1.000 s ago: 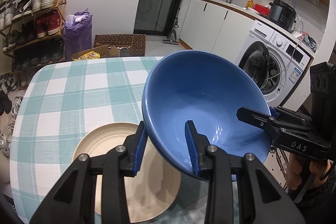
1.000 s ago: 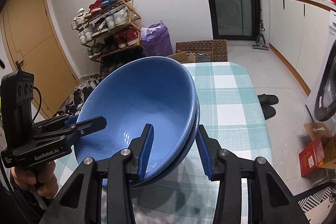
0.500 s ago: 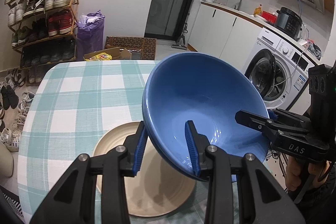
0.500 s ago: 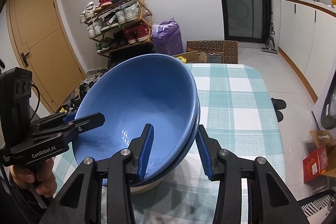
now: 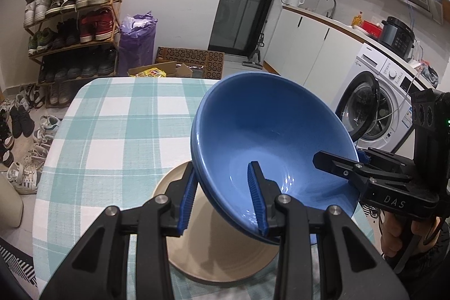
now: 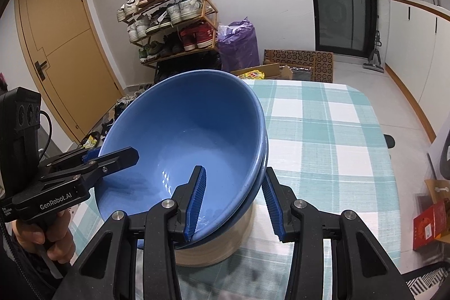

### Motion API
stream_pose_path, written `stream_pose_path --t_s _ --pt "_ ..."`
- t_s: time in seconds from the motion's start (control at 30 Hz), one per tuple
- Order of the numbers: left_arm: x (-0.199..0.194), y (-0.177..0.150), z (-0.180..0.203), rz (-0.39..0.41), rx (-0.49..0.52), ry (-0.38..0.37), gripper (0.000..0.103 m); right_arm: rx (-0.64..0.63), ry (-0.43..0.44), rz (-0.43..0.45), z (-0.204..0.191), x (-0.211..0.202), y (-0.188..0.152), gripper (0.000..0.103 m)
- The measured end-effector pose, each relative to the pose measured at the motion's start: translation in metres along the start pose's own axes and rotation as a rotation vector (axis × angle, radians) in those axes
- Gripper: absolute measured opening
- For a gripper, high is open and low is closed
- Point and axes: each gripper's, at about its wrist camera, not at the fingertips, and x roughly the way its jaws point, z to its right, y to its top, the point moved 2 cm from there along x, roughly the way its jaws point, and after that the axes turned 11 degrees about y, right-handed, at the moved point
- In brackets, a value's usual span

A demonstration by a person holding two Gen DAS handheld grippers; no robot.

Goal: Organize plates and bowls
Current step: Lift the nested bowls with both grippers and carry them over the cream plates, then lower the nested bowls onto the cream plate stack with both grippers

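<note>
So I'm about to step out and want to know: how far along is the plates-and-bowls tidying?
Midway, by the look of it. Done: nothing clearly finished; a beige plate sits on the checked table. In hand: the left hand-held gripper and right hand-held gripper each clamp a rim of the stacked blue bowls, above the plate. Left: setting them down, letting go.

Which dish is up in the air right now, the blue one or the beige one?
The blue bowl, gripped at opposite rims by both grippers' jaws and tilted. The beige plate lies flat on the checked tablecloth beneath it.

Blue bowls (image 5: 270,137), seemingly two nested, between both tongs above beige plate (image 5: 219,252).
</note>
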Motion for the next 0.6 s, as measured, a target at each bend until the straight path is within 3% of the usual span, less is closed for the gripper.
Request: stream_pose_path --t_s 0.6 --pt "0.016 -0.014 -0.020 -0.030 -0.020 0.037 0.035 0.006 0.028 -0.062 -0.004 0.039 -0.006 0.042"
